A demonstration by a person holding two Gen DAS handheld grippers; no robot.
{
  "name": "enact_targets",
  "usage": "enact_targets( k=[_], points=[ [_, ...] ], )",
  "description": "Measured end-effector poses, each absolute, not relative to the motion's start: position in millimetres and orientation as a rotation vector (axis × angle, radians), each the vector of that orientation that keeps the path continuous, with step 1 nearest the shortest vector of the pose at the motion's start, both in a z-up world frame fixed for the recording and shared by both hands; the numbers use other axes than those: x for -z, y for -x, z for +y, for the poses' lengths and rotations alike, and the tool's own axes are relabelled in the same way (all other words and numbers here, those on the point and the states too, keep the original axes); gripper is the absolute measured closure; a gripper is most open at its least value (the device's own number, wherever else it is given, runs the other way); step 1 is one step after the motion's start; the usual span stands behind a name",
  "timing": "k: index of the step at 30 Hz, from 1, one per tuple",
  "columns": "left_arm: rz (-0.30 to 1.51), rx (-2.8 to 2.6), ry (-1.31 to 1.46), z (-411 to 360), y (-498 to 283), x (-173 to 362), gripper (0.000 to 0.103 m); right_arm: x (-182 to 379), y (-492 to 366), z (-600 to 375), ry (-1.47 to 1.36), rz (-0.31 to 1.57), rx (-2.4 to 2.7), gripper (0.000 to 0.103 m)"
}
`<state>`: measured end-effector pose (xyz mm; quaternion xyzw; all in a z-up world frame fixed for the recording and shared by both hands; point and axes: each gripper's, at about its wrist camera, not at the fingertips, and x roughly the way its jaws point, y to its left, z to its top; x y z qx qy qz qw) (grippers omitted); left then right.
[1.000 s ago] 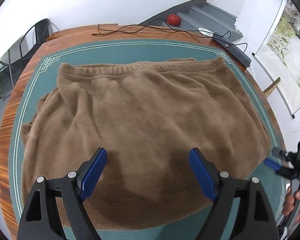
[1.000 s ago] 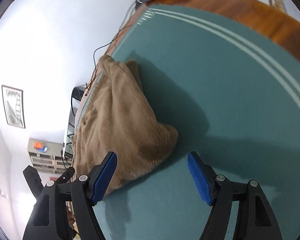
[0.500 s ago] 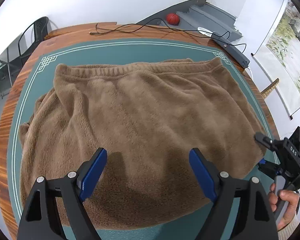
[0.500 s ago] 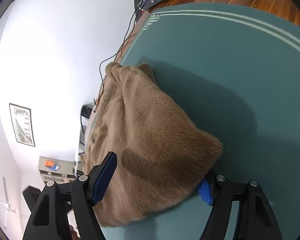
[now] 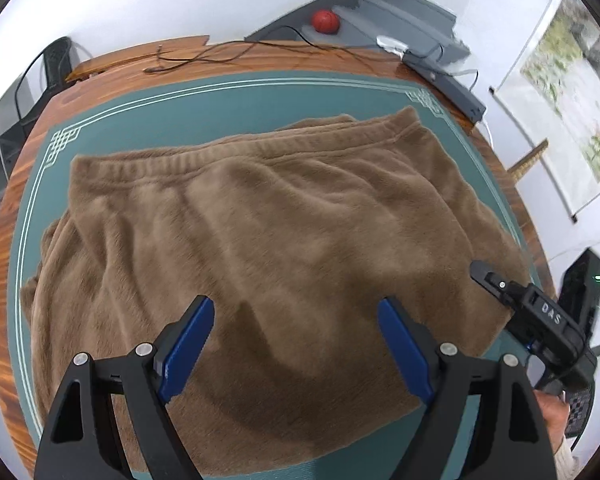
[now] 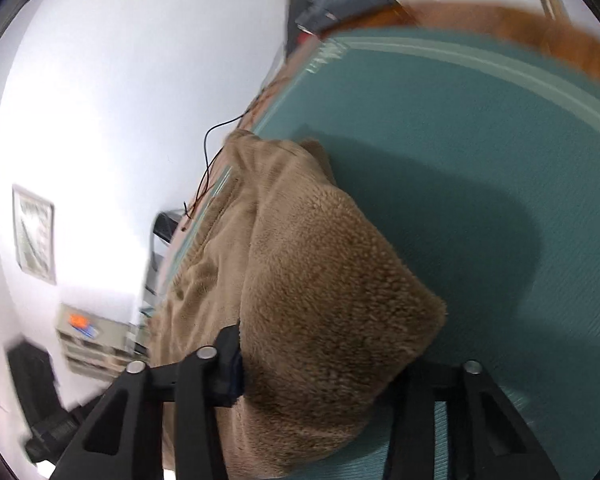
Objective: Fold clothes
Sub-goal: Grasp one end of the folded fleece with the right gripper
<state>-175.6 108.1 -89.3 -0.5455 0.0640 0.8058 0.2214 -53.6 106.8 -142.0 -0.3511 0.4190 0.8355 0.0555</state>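
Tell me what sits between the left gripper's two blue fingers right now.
Only the brown fleece garment below; the left gripper hovers open over it, nothing pinched, as the left wrist view shows. The right gripper has just been closing on the garment's corner.

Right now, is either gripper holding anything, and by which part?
The right gripper, whose jaws have just been closing, grips the brown fleece garment by its near right corner. The left gripper stands open, holding nothing.
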Motion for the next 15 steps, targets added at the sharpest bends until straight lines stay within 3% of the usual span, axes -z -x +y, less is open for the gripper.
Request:
enact_targets(
  k=[8,15],
  points=[
    [0.057,-2.07,1.506,142.4,192.2,58.7,0.015,77.0,60.1,35.4,0.896,0.366,-2.784,0.067],
    [0.035,-2.07,1.542,133.1,198.6,58.5,0.013,58.9,46.4,-11.6,0.771,-0.065,-2.879,0.067]
  ],
)
